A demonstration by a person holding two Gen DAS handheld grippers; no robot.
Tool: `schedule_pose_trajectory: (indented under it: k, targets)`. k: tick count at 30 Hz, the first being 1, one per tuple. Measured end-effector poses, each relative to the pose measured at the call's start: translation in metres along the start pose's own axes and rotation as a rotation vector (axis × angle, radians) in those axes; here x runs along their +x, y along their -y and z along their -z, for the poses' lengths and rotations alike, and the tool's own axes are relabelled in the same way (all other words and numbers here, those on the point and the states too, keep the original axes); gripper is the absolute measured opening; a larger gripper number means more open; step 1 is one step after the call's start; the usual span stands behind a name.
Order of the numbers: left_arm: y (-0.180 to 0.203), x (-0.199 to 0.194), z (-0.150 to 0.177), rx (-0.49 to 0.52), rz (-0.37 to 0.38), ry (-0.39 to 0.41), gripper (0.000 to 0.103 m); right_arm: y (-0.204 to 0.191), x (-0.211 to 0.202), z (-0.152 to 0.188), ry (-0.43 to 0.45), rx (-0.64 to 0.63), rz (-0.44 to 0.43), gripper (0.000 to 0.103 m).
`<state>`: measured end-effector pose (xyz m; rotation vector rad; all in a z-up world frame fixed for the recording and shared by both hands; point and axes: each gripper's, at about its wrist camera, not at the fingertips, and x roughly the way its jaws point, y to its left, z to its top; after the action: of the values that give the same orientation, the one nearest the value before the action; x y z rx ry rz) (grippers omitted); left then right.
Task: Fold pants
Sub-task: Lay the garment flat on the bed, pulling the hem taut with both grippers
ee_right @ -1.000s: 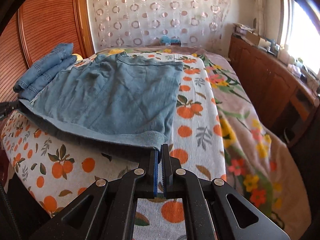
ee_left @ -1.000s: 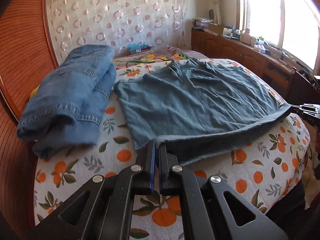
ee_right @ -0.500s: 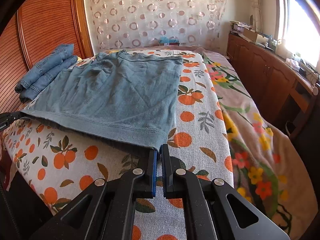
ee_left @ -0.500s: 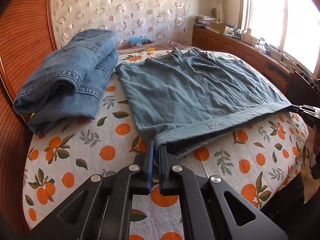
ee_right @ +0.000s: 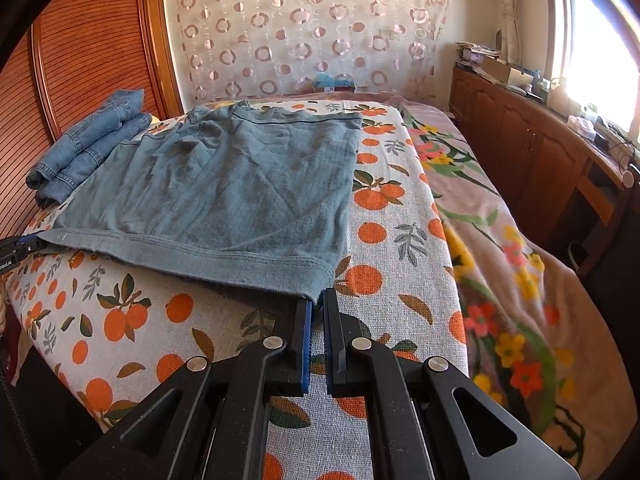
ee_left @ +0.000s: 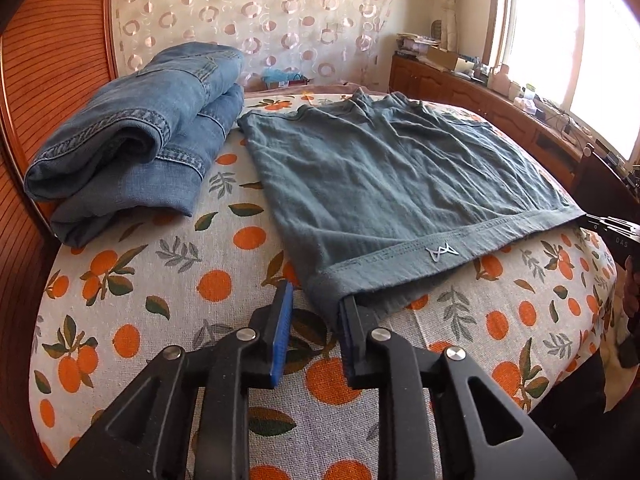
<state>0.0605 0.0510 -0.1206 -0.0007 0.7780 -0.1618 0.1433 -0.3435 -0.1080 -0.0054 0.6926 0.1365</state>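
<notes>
The pants (ee_left: 392, 184) lie flat on the bed (ee_left: 168, 280), already folded into a broad grey-green rectangle. The waistband runs along the near edge, across in front of both tools, and the body of the cloth stretches away toward the far curtain. So the near edge is the long side facing the tools, and each tool sits at one end of it.

The left tool (ee_left: 316, 300) is at the left near corner. Its jaws stand well apart: the right finger touches or slips just under the rolled corner of the waistband, while the left finger with its blue pad is clear of the cloth, over the bedcover. It grips nothing.

The right tool (ee_right: 316, 300) is at the right near corner, jaws nearly closed with only a slim gap. The corner's tip reaches into that gap, but whether it is truly pinched I cannot tell.

Any further fold, by my judgement, would carry this near edge away toward the far edge, or one end across to the other; either way both corners are directly ahead of their tools.

Folded jeans (ee_left: 132, 132) sit to the left of the pants, near but apart.
</notes>
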Motion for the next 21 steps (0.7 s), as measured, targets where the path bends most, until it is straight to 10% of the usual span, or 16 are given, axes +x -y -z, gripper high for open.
schedule_pose_trajectory:
  k: [21]
  targets:
    - [0.010, -0.043, 0.026, 0.015, 0.062, 0.029, 0.009, 0.008, -0.041, 0.021, -0.001, 0.039, -0.071, 0.003]
